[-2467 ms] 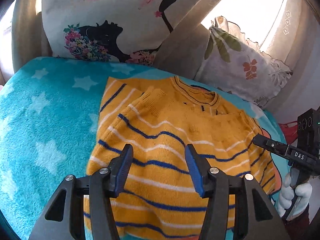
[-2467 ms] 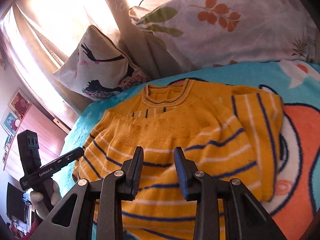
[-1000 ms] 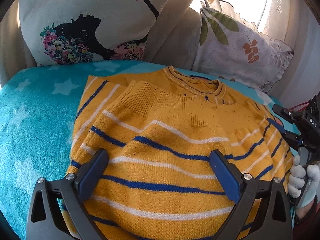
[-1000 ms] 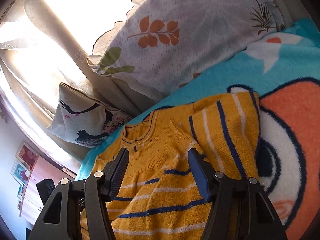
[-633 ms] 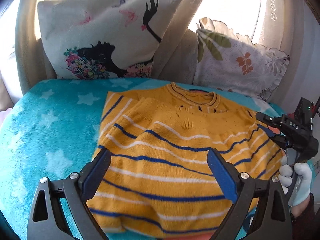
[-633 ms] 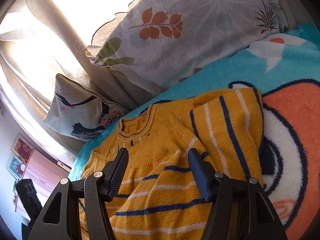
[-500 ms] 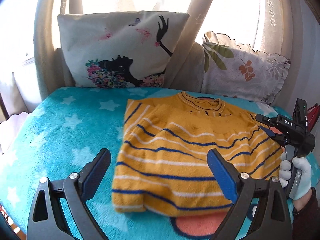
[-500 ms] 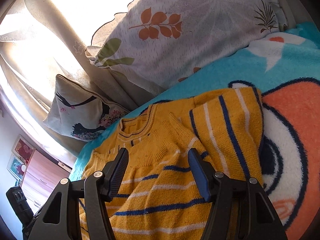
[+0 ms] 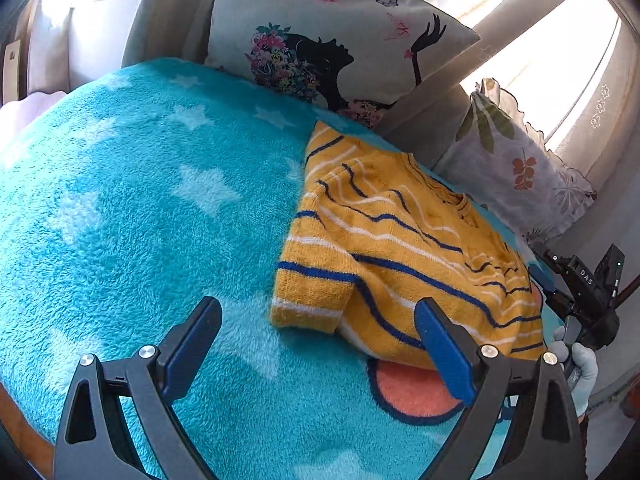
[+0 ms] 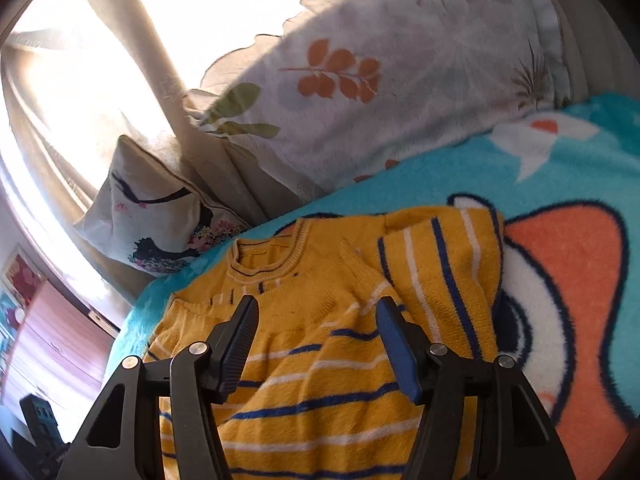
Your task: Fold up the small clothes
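A yellow sweater [image 9: 396,248] with blue and white stripes lies folded on a turquoise blanket [image 9: 140,208]. Its lower half is laid up over the chest and its sleeves are tucked in. My left gripper [image 9: 316,320] is open and empty, above the blanket at the sweater's near left corner. My right gripper [image 10: 316,320] is open and empty, low over the sweater [image 10: 328,360], just short of its collar [image 10: 268,264]. The right gripper also shows in the left wrist view [image 9: 576,284] at the sweater's far right edge.
A pillow with a woman's silhouette [image 9: 332,44] and a leaf-print pillow [image 9: 516,168] lean against beige curtains at the back. The blanket has an orange fish pattern [image 10: 568,288] to the sweater's right. The bed's edge [image 9: 24,432] runs at lower left.
Both grippers opened and let go of the sweater, which now lies folded. My left gripper has pulled back and swung left over the blanket. My right gripper has barely moved.
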Tool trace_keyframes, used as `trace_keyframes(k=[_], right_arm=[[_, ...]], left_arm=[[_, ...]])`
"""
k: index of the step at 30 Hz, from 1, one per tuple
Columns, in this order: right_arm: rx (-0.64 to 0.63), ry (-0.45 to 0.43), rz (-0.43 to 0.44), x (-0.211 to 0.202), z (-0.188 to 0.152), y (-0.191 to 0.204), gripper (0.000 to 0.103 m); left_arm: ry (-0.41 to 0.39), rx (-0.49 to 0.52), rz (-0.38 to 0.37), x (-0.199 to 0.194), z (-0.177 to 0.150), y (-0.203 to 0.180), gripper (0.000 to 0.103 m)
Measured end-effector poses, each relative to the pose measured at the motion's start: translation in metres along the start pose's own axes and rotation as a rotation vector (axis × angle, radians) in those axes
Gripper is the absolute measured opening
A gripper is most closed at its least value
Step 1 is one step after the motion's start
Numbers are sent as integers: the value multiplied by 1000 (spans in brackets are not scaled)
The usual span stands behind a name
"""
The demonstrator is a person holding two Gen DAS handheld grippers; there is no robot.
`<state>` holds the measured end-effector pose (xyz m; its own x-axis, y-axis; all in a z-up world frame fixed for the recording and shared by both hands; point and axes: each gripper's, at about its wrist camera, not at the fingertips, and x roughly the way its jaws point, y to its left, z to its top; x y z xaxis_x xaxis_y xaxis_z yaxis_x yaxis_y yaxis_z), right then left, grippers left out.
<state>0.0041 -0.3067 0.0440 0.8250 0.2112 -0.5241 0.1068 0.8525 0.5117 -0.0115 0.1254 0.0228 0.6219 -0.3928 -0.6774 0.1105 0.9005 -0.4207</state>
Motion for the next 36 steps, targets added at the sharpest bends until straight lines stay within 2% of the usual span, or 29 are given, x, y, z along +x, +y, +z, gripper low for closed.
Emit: trace_keyframes(k=[2,4,7,8,9,10,11,12,16,20,22,24,27,31,34,36], right_arm=[[-41,19,56,-9,2,27,67],[-74,82,113,-5,2,56,67],[-117,221,219,24,-3,99,67],[-125,272,252,36,-7,111,67],[-133,331,289,51,-11,126,67],[-143,387,317,67,-15,140,67],[-161,440,327,81,-20,154,67],[-187,480,325,95,-23,167,67],[-295,609,269,145,-37,213,67],[-368,700,161,190,-55,244,66],[-407,715,108,203,-63,256,68],[-458,712,60,210,-69,269,74],[-535,716,-17,217,-77,281,75],[-691,685,-71,216,-94,294,74],[-826,620,-133,207,-108,298,61],[-867,569,-145,199,-114,299,44]], left_arm=[[0,-4,-5,5,4,2,97],[14,-15,-46,14,9,2,97],[43,-63,-165,36,16,3,96],[66,-86,-193,46,18,4,96],[53,-98,-201,49,19,4,93],[37,-96,-194,48,19,3,70],[55,-93,-191,51,18,2,53],[70,-100,-195,53,16,3,28],[60,-168,-234,51,13,16,23],[68,-186,-256,52,13,18,23],[64,-176,-256,51,13,16,23],[58,-162,-251,50,13,13,23],[48,-139,-235,48,14,8,23],[37,-124,-223,44,12,5,23],[33,-121,-230,41,11,4,23],[44,-121,-236,39,10,4,23]])
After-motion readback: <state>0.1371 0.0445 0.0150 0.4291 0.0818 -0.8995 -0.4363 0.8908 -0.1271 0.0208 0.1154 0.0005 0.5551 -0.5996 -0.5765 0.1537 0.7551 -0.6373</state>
